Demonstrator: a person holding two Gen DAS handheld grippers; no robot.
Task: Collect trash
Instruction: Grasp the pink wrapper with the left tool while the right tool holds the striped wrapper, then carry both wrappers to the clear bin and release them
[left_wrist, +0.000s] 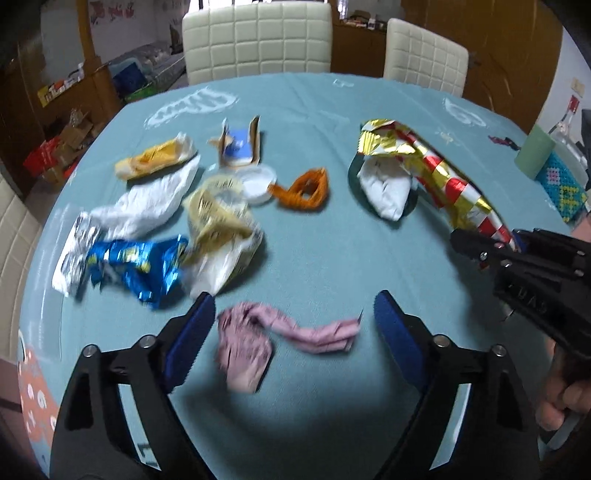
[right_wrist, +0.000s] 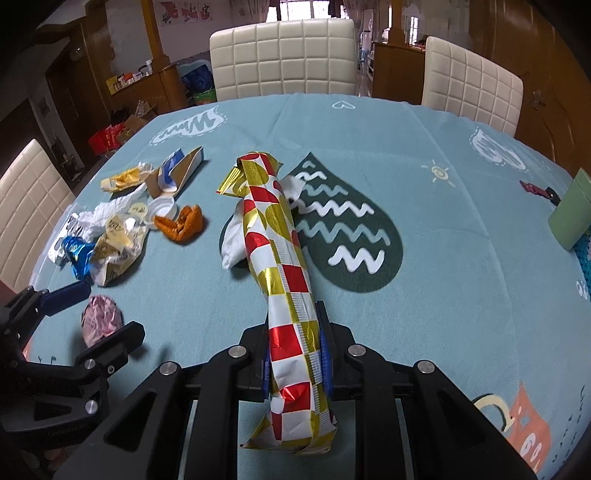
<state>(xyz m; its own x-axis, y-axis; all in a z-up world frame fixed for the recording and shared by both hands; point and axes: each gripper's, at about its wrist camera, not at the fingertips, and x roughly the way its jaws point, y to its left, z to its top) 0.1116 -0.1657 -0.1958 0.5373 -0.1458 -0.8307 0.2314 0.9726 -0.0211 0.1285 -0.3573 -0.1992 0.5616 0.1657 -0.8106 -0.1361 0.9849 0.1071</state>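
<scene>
My left gripper (left_wrist: 294, 314) is open, its blue pads on either side of a crumpled pink wrapper (left_wrist: 258, 341) lying on the teal tablecloth (left_wrist: 314, 251); the wrapper also shows in the right wrist view (right_wrist: 100, 319). My right gripper (right_wrist: 295, 350) is shut on a long red, gold and white checked wrapper (right_wrist: 284, 258), held above the table; the wrapper also shows in the left wrist view (left_wrist: 436, 173). A white crumpled bag (left_wrist: 386, 188) lies under its far end.
A pile of trash lies at left: blue foil wrapper (left_wrist: 136, 266), beige packet (left_wrist: 218, 218), white paper (left_wrist: 147, 203), yellow wrapper (left_wrist: 155, 158), torn carton (left_wrist: 240, 144), white lid (left_wrist: 258, 181), orange peel-like piece (left_wrist: 304, 190). A green cup (left_wrist: 535, 155) stands far right. Cream chairs (left_wrist: 258, 40) line the table.
</scene>
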